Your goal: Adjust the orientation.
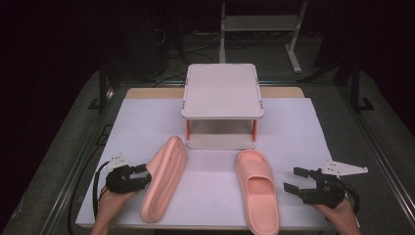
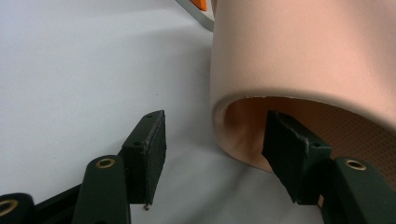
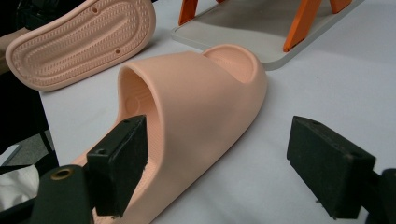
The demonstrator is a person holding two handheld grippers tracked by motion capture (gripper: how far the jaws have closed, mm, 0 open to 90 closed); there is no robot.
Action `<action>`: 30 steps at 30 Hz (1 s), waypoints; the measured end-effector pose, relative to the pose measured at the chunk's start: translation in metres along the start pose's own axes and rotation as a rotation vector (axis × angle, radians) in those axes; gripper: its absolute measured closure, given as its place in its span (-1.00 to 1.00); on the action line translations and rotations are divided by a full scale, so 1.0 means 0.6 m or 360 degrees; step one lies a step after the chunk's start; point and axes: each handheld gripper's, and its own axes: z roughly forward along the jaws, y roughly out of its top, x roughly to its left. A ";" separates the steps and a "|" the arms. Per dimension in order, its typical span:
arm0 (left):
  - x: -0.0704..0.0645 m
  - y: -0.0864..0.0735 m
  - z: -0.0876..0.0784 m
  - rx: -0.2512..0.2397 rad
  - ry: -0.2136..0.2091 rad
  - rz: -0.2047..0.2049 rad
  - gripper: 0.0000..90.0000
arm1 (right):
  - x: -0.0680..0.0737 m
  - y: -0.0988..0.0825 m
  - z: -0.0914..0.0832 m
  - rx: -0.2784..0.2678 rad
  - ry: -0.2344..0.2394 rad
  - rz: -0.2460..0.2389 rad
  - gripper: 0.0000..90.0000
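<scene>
Two peach slippers lie on the white-covered desk (image 1: 303,127) in front of a small two-tier shelf (image 1: 222,90) that stands at about twelve o'clock. The left slipper (image 1: 165,178) is tipped up on its edge, sole facing outward, its long axis running from roughly seven to one o'clock. The right slipper (image 1: 257,190) sits flat, strap up, its long axis close to six-to-twelve.

The left gripper (image 1: 139,174) sits at nine o'clock of the tilted slipper — just beside its side wall. In the left gripper view its jaws stand apart, one pad (image 2: 289,154) reaching into the slipper's opening under the strap and the other on the outside, so the strap edge lies between them; whether either pad touches yet I cannot tell. It grips nothing.

The right gripper (image 1: 296,179) is at three o'clock of the flat slipper, near but apart from it, jaws spread wide and empty. In the right gripper view the slipper lies off toward the left jaw, not between the two.

Judging by this, the left hand is nearer a grasp — closing on the strap looks the likely next move
</scene>
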 end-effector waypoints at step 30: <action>-0.010 0.011 0.012 -0.0051 -0.0057 -0.0019 -0.01 | 0.002 0.001 0.004 0.0012 0.0016 -0.0004 -0.56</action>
